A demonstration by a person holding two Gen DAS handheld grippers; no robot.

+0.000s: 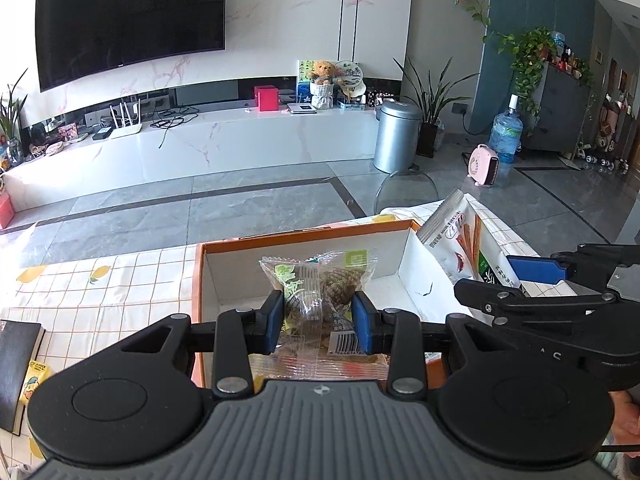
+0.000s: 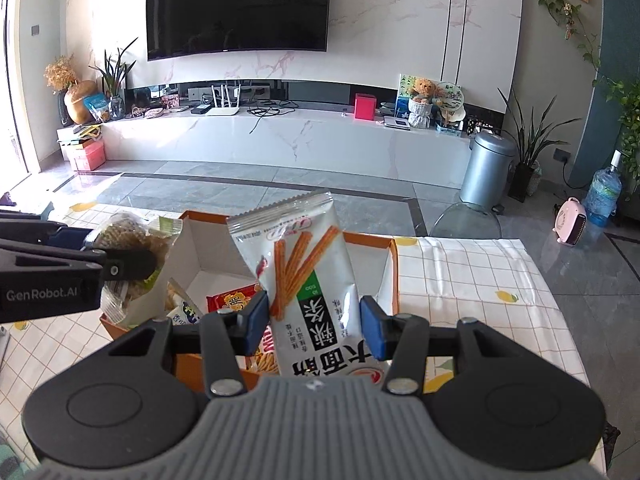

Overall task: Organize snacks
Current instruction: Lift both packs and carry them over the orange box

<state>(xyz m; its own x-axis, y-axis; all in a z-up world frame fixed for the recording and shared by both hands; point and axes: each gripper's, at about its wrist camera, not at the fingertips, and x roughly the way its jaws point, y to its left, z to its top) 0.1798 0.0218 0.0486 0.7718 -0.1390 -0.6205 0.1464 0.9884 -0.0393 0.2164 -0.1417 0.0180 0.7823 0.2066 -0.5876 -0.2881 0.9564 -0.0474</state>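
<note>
Both grippers carry a snack above the orange box [image 1: 304,240], so the step in hand appears to be the placing of packets into that box. The left gripper [image 1: 318,318] has its blue pads closed against a clear packet of brown cakes [image 1: 316,284], pinching it at mid-height; the packet stands upright over the near part of the box, whose far white floor shows bare. The right gripper [image 2: 310,322] holds a tall white bag of spicy sticks [image 2: 308,276] between its pads, which stand moderately apart and press the bag's two edges; the bag tilts slightly and hangs over the right half of the box. Inside the box, below this bag, lie a red snack packet [image 2: 234,300] and a further small packet. Both tools point forward and slightly downward, side by side, the left one just beside the right one's flank. The next move likely calls for lowering each packet to the box floor, clear of the walls and of each other, before the pads part. The box rests on a checked tablecloth [image 2: 460,280].
</note>
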